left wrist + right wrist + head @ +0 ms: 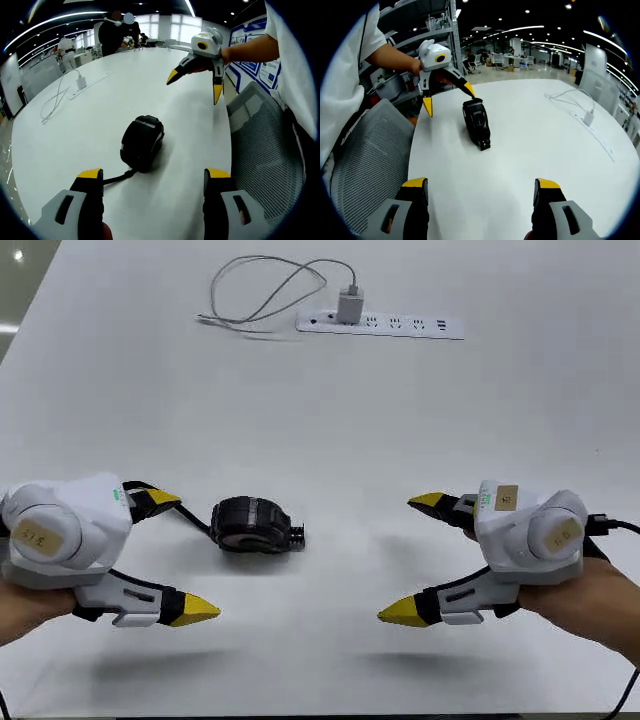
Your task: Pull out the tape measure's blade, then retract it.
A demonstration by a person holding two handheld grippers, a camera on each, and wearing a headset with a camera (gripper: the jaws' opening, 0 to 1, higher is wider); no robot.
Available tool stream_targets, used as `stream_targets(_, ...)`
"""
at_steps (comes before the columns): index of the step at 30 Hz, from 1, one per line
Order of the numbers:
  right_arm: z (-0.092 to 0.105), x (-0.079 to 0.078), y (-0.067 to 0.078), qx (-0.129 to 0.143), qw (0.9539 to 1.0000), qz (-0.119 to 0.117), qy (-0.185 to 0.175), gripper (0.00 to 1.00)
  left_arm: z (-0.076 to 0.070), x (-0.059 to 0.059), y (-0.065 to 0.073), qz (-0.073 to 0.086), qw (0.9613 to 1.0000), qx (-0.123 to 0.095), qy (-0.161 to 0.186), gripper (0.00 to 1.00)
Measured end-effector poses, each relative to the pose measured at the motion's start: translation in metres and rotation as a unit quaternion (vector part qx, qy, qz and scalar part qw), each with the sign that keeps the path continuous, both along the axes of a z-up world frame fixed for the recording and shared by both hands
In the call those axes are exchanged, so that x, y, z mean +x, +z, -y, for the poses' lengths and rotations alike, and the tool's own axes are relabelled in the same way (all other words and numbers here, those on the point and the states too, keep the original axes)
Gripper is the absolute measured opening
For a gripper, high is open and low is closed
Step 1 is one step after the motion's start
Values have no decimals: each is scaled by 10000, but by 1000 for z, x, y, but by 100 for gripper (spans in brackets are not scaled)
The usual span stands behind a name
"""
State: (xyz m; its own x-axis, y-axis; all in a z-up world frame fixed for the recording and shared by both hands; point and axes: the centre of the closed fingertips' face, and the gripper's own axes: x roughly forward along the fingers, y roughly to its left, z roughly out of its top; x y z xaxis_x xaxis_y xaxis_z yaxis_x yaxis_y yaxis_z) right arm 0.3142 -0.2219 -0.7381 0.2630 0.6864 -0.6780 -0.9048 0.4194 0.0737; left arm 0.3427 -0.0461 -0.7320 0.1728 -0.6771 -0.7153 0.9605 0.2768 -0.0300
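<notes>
A black, round-cased tape measure (252, 526) lies on its side on the white table (420, 430). Its small dark mouth sticks out towards the right tool (400, 558). The mouth is too small and dark to show the blade's tip.

The left tool (190, 554), white-bodied with yellow-tipped black jaws, sits just beside the tape measure, its jaws spread wide and gripping nothing. In the left gripper view the case lies a little ahead of the gap between the jaws, nearer the left one. A thin black cord (192, 520) runs from the case's back end to that jaw and slips behind its yellow tip; whether it touches the jaw cannot be told.

The right tool is well apart from the tape measure on the mouth side, its jaws also wide apart and empty. The hands holding both tools are cut off by the picture edge in the head view.

Far beyond the tape measure a white power strip (410, 326) lies flat, with a white charger (349, 306) plugged in and its pale cable (262, 288) looped loosely. A grey mesh chair (260, 145) stands at the table edge behind the tools, partly cut off.
</notes>
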Motion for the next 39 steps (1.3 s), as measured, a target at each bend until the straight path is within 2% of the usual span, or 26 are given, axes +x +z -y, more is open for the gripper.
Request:
stream_targets(14, -13, 9, -12, -76, 9995, -87, 305, 84, 13, 17, -17, -57, 9986, 317, -408, 64)
stream_targets(16, -15, 10, -14, -71, 9994, -108, 324, 84, 14, 18, -20, -50, 9982, 387, -460, 61)
stream_targets(17, -16, 11, -15, -63, 9994, -119, 334, 84, 16, 19, -21, 6, 9979, 404, -516, 60)
stream_targets(18, -17, 11, -15, -55, 9993, -128, 344, 84, 17, 21, -21, 49, 9978, 409, -524, 57)
stream_targets(20, -21, 10, -16, -17, 9992, -161, 375, 83, 20, 21, -23, 6, 9977, 400, -554, 53)
stream_targets(24, -26, 11, -20, 18, 9990, -203, 394, 82, 23, 24, -28, 66, 9966, 497, -648, 45)
stream_targets(39, -37, 19, -24, 97, 9986, -243, 454, 81, 30, 30, -35, 59, 9948, 586, -829, 34)
